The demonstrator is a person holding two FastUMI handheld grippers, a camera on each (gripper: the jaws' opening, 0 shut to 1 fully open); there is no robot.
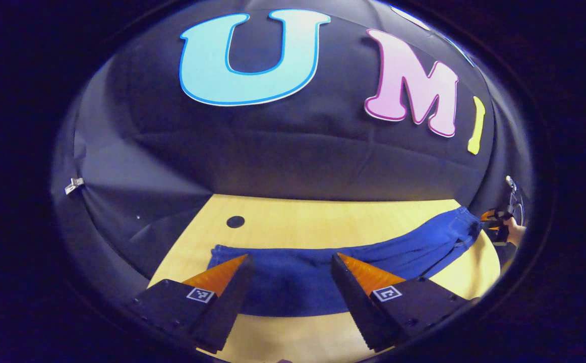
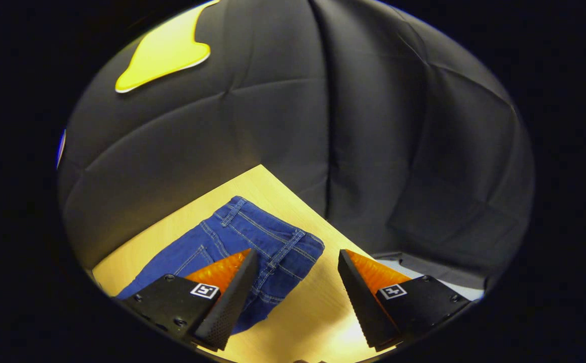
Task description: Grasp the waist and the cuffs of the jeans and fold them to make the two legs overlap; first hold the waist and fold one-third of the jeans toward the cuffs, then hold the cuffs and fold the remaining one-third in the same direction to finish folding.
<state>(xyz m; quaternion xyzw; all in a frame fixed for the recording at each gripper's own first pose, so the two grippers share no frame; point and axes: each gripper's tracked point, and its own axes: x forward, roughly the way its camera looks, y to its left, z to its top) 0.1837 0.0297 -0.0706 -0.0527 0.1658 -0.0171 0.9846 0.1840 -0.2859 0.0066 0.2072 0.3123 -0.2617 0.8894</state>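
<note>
I am working in a recording booth, a staged set and not a lived-in room. Black cloth (image 1: 283, 156) hangs all around me as the wall, creased and pulled taut, and a small metal clip (image 1: 73, 185) pins it at one side in my left gripper view. In my right gripper view the same dark fabric (image 2: 373, 141) meets in a corner with a seam running down it. In front of me stands a pale wooden table (image 1: 323, 222) with a dark round spot (image 1: 235, 221) in its top. Bright light falls on the tabletop (image 2: 318, 312) while the cloth behind stays dim, as in a small studio.
</note>
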